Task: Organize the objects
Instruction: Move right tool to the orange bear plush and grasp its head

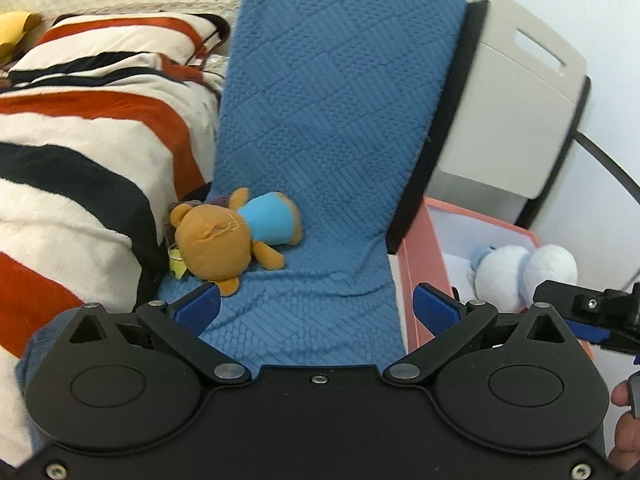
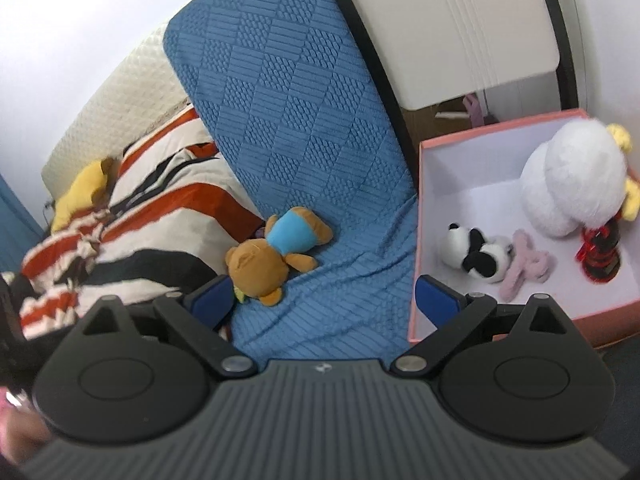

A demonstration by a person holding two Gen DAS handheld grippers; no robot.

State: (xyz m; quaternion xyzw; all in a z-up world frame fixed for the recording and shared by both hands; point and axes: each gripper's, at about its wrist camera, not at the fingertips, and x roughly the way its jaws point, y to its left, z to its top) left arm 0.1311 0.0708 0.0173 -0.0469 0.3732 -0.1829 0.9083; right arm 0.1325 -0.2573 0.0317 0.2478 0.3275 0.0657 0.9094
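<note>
A brown teddy bear in a light-blue shirt (image 1: 230, 236) (image 2: 276, 248) lies on the blue textured bedspread (image 1: 328, 120) (image 2: 304, 120), beside a striped blanket. My left gripper (image 1: 316, 304) is open just short of the bear, its left fingertip close to the bear's ear, nothing between the jaws. My right gripper (image 2: 324, 296) is open and empty too, straddling the bed's edge and the pink box (image 2: 420, 208) (image 1: 420, 264). In the box lie a panda toy (image 2: 480, 252), a pink plush (image 2: 524, 268), a big white plush (image 2: 572, 184) (image 1: 520, 272) and a red-black toy (image 2: 600, 252).
A red, white and black striped blanket (image 1: 88, 132) (image 2: 160, 208) covers the bed's left side, with a yellow plush (image 1: 16, 32) (image 2: 84, 188) at its far end. A beige headboard (image 1: 516, 100) (image 2: 448, 28) stands behind the box. The right gripper's tip (image 1: 588, 312) shows at the left wrist view's right edge.
</note>
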